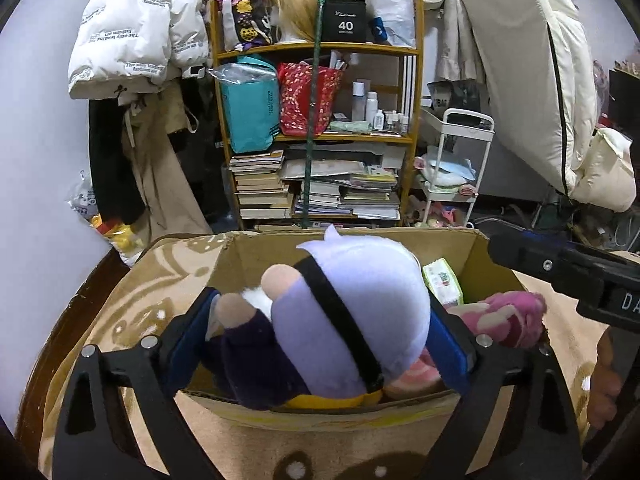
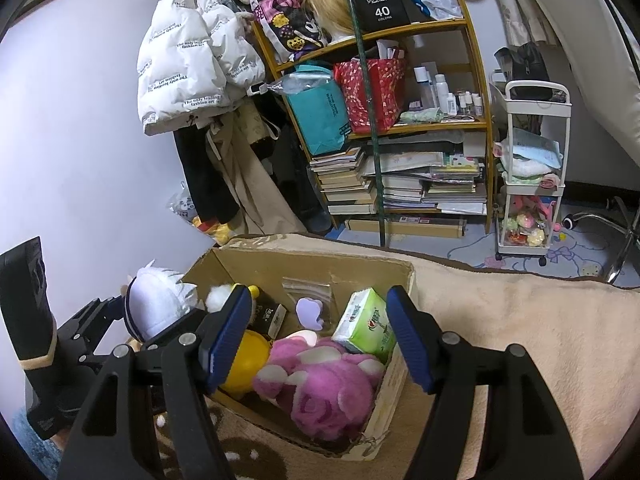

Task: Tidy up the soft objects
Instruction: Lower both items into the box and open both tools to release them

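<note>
A beige blanket with brown patterns (image 2: 520,340) covers the surface under everything, and on it stands an open cardboard box (image 2: 396,376). Behind it, against the wall, there is a wooden bookshelf (image 1: 416,92) full of books, bags and bottles, and a white puffer jacket (image 1: 120,36) hangs to the left of it.

The left gripper (image 1: 320,336) is closed on a plush doll with pale lilac hair (image 1: 360,300); its blue pads press both sides of the doll, which hangs over the near part of the box, head up and partly above the rim. In the right wrist view the same doll (image 2: 156,304) appears at the left edge of the box, held just outside and above it.

The right gripper (image 2: 316,336) is open and holds nothing; its fingers stand wide apart above the box.

Inside the box lies a pink plush toy (image 2: 320,392) at the near side. Beside it is a yellow round object (image 2: 244,360), and behind it a green tissue pack (image 2: 364,324) leans at the right wall. A small lilac piece in a clear bag (image 2: 310,312) rests at the far wall.
</note>
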{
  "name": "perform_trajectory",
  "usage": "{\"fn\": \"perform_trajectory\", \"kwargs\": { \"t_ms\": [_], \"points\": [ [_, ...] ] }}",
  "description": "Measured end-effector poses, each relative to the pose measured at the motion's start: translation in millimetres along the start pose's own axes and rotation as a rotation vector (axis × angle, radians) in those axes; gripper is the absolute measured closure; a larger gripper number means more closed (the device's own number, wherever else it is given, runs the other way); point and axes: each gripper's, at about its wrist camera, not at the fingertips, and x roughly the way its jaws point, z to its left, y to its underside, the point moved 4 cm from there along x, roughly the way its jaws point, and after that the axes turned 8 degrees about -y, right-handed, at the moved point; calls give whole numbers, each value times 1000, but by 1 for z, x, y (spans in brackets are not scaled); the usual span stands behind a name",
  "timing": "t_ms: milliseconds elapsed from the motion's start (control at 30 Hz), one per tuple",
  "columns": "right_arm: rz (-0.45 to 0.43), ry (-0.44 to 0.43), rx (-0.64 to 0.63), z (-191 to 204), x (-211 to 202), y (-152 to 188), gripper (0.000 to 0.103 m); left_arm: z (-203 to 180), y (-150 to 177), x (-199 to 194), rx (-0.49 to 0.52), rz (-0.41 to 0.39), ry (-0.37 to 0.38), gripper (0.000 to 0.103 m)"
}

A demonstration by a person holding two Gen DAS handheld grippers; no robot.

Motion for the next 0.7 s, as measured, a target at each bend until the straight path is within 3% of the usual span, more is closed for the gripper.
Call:
{"fn": "perform_trajectory", "kwargs": {
  "t_ms": [233,300,367,467,567,700],
  "points": [
    [5,-5,3,0,1,0,29,-5,2,8,36,34,-44,16],
    [10,-6,2,0,3,1,29,-4,2,10,24,42,-28,5],
    [12,-5,0,0,4,2,29,0,2,12,-13,60,7,2],
    [14,-7,4,0,5,3,29,6,1,14,-41,52,-24,1],
    [16,-7,5,1,6,4,29,11,4,23,-59,104,-26,1],
    [21,-21,14,0,8,6,29,10,6,26,-33,109,-59,1]
  ]
}}
